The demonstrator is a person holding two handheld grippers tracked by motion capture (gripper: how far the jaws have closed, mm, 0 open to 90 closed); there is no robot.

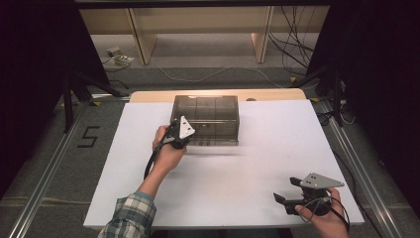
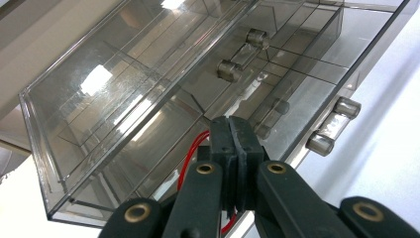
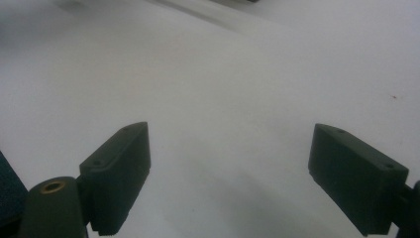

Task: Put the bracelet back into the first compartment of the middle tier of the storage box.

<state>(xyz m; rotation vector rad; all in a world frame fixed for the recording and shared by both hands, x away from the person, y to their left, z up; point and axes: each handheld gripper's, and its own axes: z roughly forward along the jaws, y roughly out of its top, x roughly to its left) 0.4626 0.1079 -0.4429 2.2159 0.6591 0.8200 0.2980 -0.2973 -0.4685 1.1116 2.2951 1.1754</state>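
Observation:
A smoky clear plastic drawer box (image 1: 208,115) stands at the far middle of the white table (image 1: 223,168). My left gripper (image 1: 179,133) is at the box's front left corner, held in a hand. In the left gripper view its jaws (image 2: 235,130) are shut pad to pad with nothing between them, right up against the box (image 2: 124,99). Two clear bar handles (image 2: 238,54) (image 2: 333,126) show on the drawer fronts. My right gripper (image 1: 287,190) rests low at the table's near right corner, open. In the right gripper view its jaws (image 3: 230,163) stand wide apart over bare white tabletop.
A wooden strip (image 1: 148,95) runs along the table's far edge. Metal rails (image 1: 44,173) flank the table on the floor, with a taped "5" (image 1: 88,136) at the left. Cables (image 1: 292,44) and wooden shelf legs (image 1: 141,42) lie beyond.

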